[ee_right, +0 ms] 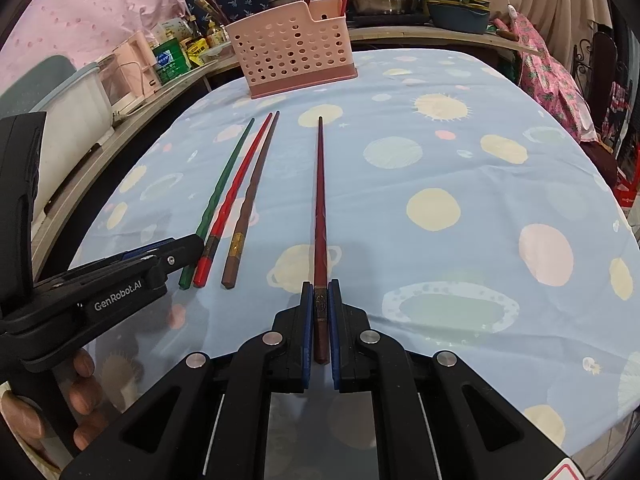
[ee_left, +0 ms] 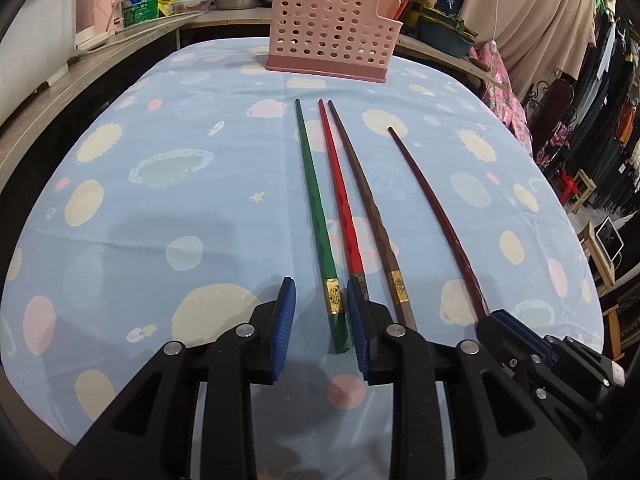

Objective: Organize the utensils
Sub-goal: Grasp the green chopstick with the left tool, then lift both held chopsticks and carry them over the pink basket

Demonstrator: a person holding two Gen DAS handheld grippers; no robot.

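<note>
1. Left wrist view: the left gripper is sitting low over the tablecloth with its jaws spread wide, and the butt end of the green chopstick is lying in the gap between the blue pads. Nothing is pinched; the stick is flat on the cloth. The red chopstick is running just beside it, and its handle end is passing behind the right-hand pad, so I can't tell if they're touching. The brown chopstick is right next to that, and the dark red chopstick is lying apart on the right, leading into the right gripper at the edge of the view. The pink utensil basket is standing at the far end of the table.

2. Right wrist view: here the right gripper is closed down around the handle of the dark red chopstick, pads hugging both sides. The tip is pointing toward the basket, and the stick looks to be resting on the cloth, not lifted yet.

3. My read: the first pickup is happening on the right, with the left lining up on the green one. Next up, the right hand probably needs to lift, tilt the stick upright and drop it through the basket's open top, while the left needs to close on green only without dragging red along.
</note>
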